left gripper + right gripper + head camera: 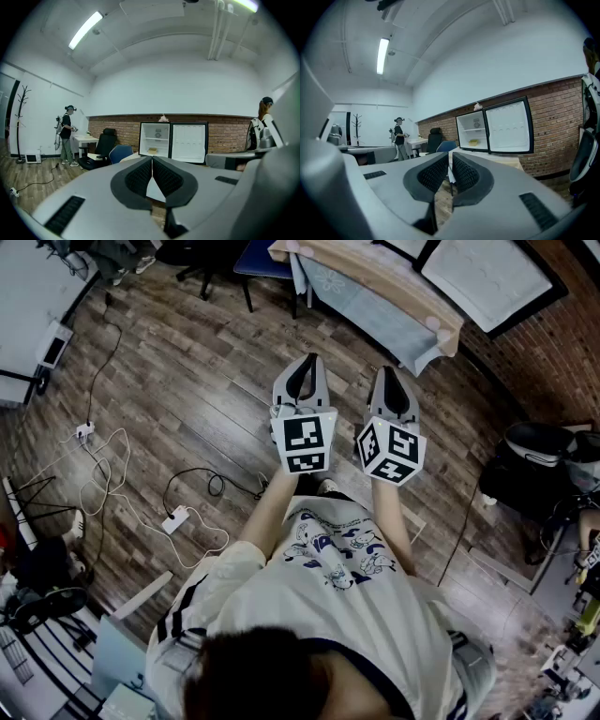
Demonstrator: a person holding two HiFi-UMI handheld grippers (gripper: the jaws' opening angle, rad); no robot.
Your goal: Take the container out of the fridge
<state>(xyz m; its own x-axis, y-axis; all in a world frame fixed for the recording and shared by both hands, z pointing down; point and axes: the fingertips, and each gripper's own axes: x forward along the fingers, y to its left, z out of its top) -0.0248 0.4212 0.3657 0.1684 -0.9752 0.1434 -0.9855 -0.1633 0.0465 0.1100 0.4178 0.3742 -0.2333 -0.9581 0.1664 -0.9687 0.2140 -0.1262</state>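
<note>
The mini fridge (156, 139) stands open against the brick wall (229, 133), its door (189, 142) swung out to 3 o'clock. Inside, below the single shelf, sits a yellow container (153, 150), low and wide, its long axis running 9 to 3 o'clock along the fridge floor; its contents cannot be made out. The left gripper (152, 160) has its jaws pressed together on nothing, and the right gripper (450, 157) has its jaws all but together, also empty. Both point toward 12 o'clock over the wood floor (187, 381). The container lies well apart from them, at 12 o'clock of the left tips and 1 o'clock of the right.
</note>
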